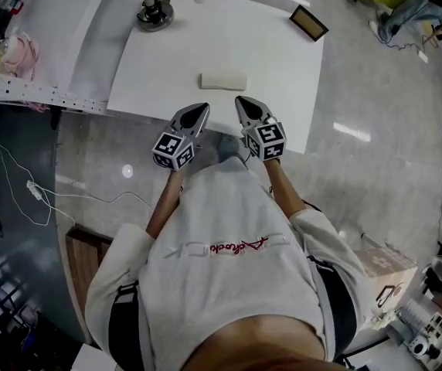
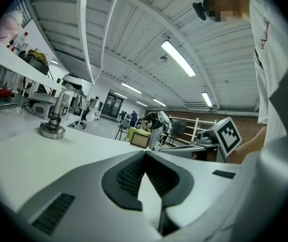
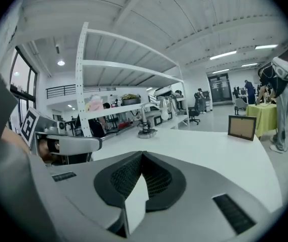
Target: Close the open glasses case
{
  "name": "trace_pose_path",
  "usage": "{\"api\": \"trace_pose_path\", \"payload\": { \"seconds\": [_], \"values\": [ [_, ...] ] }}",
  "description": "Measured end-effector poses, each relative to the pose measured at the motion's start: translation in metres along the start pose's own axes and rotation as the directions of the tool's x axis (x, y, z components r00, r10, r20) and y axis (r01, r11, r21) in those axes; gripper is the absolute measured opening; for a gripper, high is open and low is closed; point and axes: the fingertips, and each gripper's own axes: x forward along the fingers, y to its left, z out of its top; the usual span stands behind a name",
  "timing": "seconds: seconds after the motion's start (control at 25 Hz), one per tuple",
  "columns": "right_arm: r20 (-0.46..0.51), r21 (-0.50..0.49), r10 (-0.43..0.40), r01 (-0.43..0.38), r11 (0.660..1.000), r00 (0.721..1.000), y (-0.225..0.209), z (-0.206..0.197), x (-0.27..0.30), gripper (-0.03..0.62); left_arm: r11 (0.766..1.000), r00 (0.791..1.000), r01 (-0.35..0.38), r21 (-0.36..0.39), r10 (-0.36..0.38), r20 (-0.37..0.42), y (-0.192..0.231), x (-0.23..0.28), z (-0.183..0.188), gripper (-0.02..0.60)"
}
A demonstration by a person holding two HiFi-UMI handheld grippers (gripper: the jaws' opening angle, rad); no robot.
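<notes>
From where I stand, the pale cream, oblong glasses case [image 1: 223, 80] lies flat on the white surface [image 1: 151, 76]. It is on the person's side of the round metal stand base [image 1: 154, 15] and off to that base's right, well apart from it. A small dark-framed picture [image 1: 308, 22] stands farther right of the base again.

Both tools are held farther from the base than the case is, over the surface's near edge. The left tool [image 1: 198, 112] has its jaws together with nothing between them. The right tool [image 1: 243, 103] is likewise closed and empty. Neither touches the case.

The case's long axis runs side to side across the person's front, crosswise to the way both tools point. The case sits just ahead of them, toward the base. The left tool lines up roughly with its left end and the right tool with its right end, so neither hand is clearly nearer.

From above the case reads as one low, closed block with no raised lid, so I judge it already shut, though its seam is too small to make out.
</notes>
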Motion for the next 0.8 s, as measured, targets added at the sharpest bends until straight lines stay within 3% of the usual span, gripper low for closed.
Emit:
{"api": "trace_pose_path", "payload": {
  "seconds": [0.16, 0.4, 0.8],
  "values": [
    [0.047, 0.033, -0.010, 0.008, 0.999, 0.999, 0.015, 0.006, -0.023, 0.003, 1.000, 1.000, 0.020, 0.019, -0.020, 0.013, -0.018, -0.009, 0.000, 0.028],
    [0.123, -0.018, -0.035, 0.037, 0.999, 0.992, 0.044, 0.014, -0.061, 0.002, 0.998, 0.999, 0.043, 0.041, -0.045, 0.031, -0.043, -0.029, 0.002, 0.028],
    [0.129, -0.003, -0.067, 0.068, 0.998, 0.989, 0.077, 0.000, -0.099, 0.000, 0.996, 0.997, 0.061, 0.066, -0.063, 0.036, -0.076, -0.059, -0.008, 0.028]
  ]
}}
